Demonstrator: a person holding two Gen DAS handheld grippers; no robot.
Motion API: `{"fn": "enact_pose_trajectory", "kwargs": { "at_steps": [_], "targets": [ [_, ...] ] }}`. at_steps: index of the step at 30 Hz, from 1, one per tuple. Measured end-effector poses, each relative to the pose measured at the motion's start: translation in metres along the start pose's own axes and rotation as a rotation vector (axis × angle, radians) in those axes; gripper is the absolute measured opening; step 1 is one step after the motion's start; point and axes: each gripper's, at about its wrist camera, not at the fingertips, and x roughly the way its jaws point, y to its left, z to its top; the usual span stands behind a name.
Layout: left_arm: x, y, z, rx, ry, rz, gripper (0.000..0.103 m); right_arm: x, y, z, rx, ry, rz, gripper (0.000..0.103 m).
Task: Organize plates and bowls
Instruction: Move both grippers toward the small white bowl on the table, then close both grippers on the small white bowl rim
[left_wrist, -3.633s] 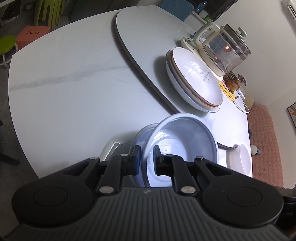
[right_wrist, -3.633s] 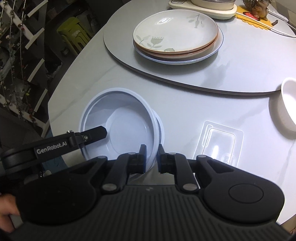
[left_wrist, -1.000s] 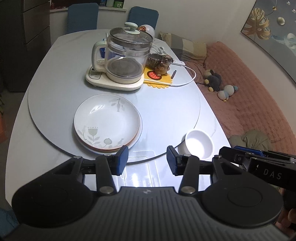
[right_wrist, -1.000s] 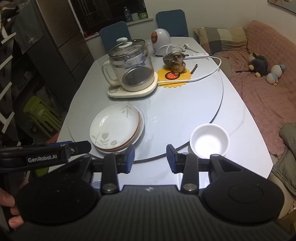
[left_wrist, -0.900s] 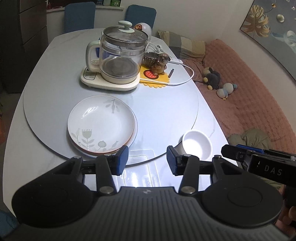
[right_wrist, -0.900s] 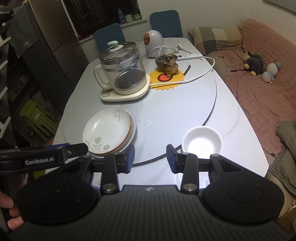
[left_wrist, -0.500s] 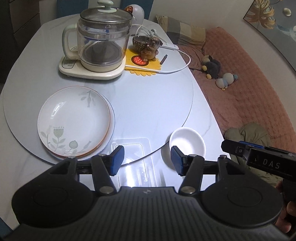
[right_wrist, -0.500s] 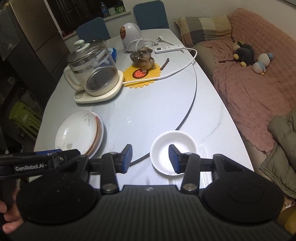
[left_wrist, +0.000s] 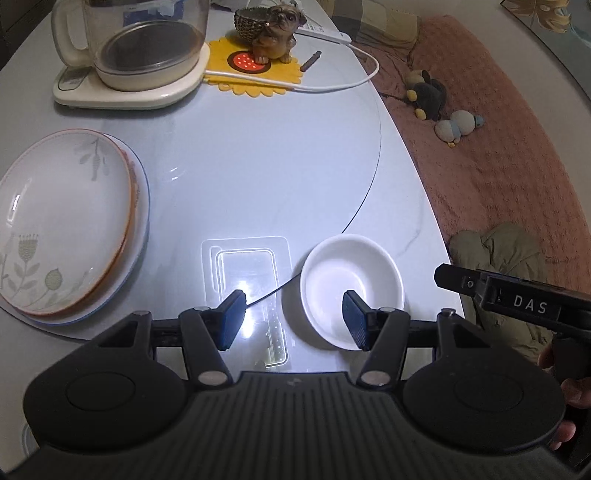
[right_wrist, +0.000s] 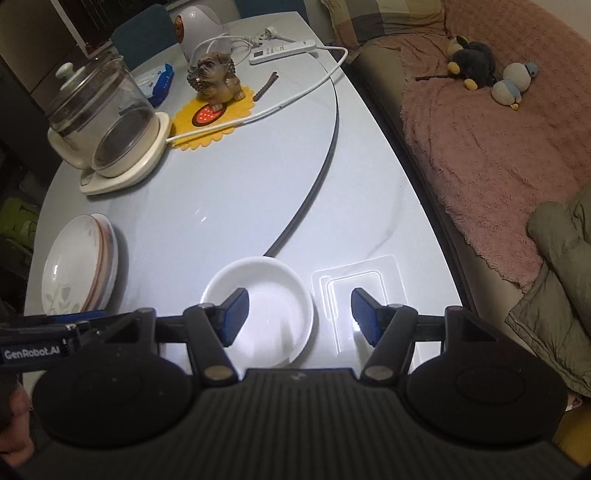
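A small white bowl (left_wrist: 351, 280) sits on the grey table near its front edge; it also shows in the right wrist view (right_wrist: 266, 291). A stack of floral plates (left_wrist: 62, 229) rests on the turntable at the left, also seen in the right wrist view (right_wrist: 77, 266). My left gripper (left_wrist: 293, 319) is open and empty, its right finger over the bowl's near rim. My right gripper (right_wrist: 299, 315) is open and empty, its left finger over the bowl, its right finger beyond the bowl's right rim.
A glass kettle (left_wrist: 136, 48) on its base, a dog figurine (left_wrist: 271, 31) on a yellow mat and a white cable (left_wrist: 332, 86) stand at the back. A pink sofa (right_wrist: 498, 147) with plush toys lies right of the table edge.
Both grippers have let go of the pale bowls at the table's left, swung right and come down close over the small white bowl. Both have opened wider.
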Motion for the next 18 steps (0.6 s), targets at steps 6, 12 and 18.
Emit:
{"fn": "enact_pose_trajectory", "kwargs": {
  "at_steps": [6,12,18],
  "targets": [
    [0.041,-0.007,0.005,-0.017,0.042,0.019,0.063,0.033,-0.013,0.008,-0.039,0.066,0.043,0.053],
    [0.073,-0.002,0.002,-0.069,0.087,0.015,0.061,0.059,-0.017,0.01,-0.07,0.118,0.078,0.037],
    [0.093,-0.002,-0.004,-0.085,0.106,0.028,0.041,0.081,-0.021,0.009,-0.095,0.157,0.11,0.028]
  ]
}}
